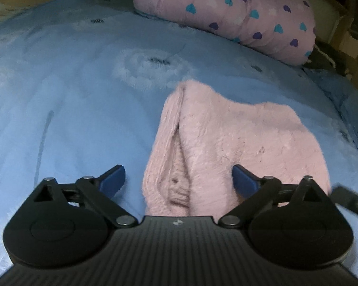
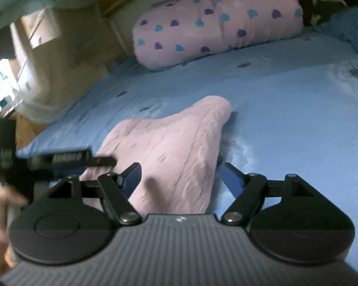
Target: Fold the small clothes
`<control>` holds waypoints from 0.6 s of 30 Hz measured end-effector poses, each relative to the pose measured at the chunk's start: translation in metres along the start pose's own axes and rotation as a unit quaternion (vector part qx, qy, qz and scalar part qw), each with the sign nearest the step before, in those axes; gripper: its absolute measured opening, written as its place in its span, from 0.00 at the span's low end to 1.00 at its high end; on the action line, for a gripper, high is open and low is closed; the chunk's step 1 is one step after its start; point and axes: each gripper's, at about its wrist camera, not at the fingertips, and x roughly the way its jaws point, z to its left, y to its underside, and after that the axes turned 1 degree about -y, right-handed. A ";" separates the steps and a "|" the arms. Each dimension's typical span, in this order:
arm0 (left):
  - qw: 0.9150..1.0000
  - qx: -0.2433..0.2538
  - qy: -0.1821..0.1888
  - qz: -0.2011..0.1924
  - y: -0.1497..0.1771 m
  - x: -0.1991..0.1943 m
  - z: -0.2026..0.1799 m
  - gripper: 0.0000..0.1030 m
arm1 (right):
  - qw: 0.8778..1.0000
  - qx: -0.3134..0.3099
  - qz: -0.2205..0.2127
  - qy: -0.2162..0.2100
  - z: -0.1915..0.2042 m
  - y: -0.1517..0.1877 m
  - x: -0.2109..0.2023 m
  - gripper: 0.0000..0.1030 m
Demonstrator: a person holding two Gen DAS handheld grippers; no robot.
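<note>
Hovering with jaws spread wide and empty, the left hand-held gripper (image 1: 179, 178) has the pink fuzzy garment (image 1: 226, 138) lying on the blue bed sheet (image 1: 71, 95) straight ahead between its fingers. The right hand-held gripper (image 2: 179, 178), equally wide and empty, faces the same garment (image 2: 169, 147). Closing too deep risks pinching sheet along with plush, or catching one layer only, so the fold drags crooked. The heart-print bedding roll (image 1: 226, 12) lies well beyond.

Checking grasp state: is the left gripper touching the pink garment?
Cannot tell. In the left wrist view the left gripper is open, its fingers straddling the pink garment, but neither view shows contact or a gap plainly.
</note>
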 end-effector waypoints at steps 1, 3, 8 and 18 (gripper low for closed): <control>1.000 -0.009 0.011 0.005 0.000 0.002 0.005 0.96 | 1.000 0.015 0.005 -0.001 -0.006 -0.001 0.008 0.74; 0.999 -0.031 0.028 0.017 -0.002 0.008 0.013 0.97 | 0.999 0.043 0.015 -0.009 -0.016 -0.001 0.021 0.74; 0.997 -0.047 0.050 0.026 -0.003 0.017 0.020 0.98 | 0.992 0.103 0.048 -0.052 -0.033 0.005 0.052 0.77; 0.992 -0.042 0.117 0.035 -0.002 0.028 0.006 0.72 | 0.991 0.093 0.048 -0.083 -0.023 0.010 0.079 0.80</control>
